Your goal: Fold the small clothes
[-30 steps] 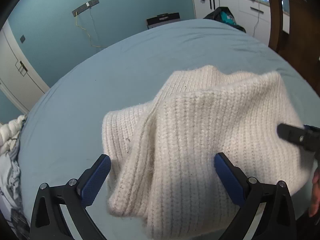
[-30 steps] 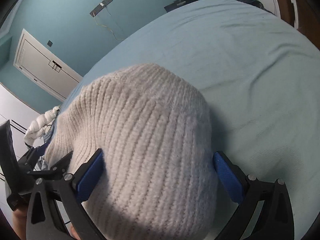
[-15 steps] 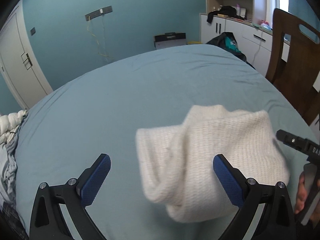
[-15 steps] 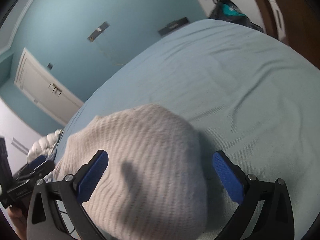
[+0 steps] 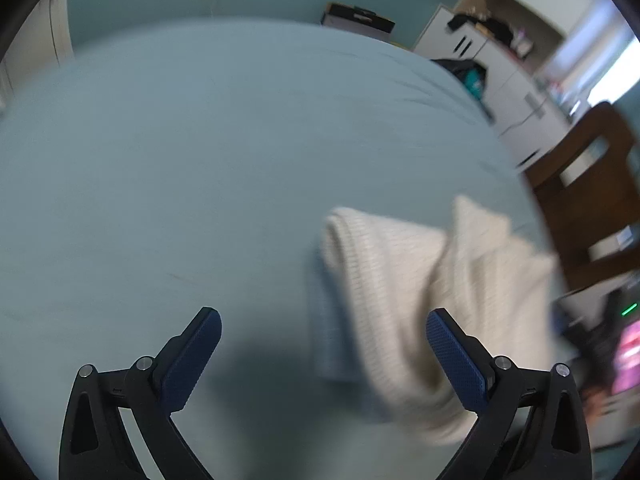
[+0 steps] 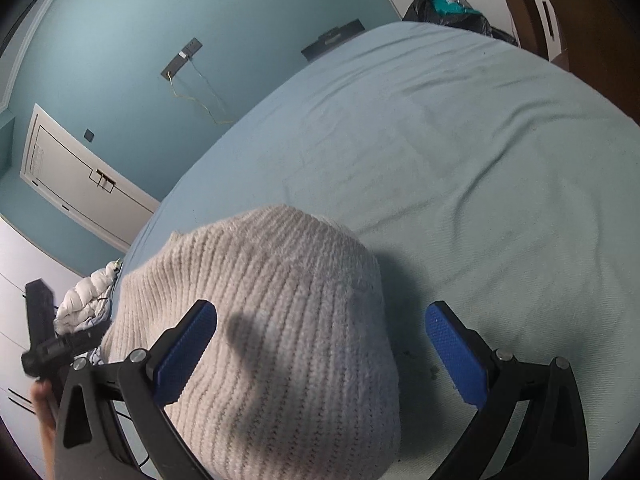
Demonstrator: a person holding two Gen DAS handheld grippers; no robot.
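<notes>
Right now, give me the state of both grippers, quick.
Left gripper: jaws open, holding nothing; the knit hat lies off to its right.
Right gripper: jaws open over the knit hat, not clamped.

Bed sheet (image 6: 460, 168): light blue, lightly wrinkled, fills most of both views. Wall (image 6: 120, 20) behind it is teal, with a wall plate (image 6: 182, 58) and a thin cable (image 6: 200, 100) hanging from it. White door (image 6: 76, 184) on the left. Black box (image 6: 332, 40) at the bed's far edge. Dark bag (image 6: 452, 10) with teal contents, against white cabinets (image 5: 516, 92). Wooden chair (image 5: 592, 184) right of the bed. White quilted bundle (image 6: 86, 300) at the left edge. Left view is motion-blurred.
</notes>
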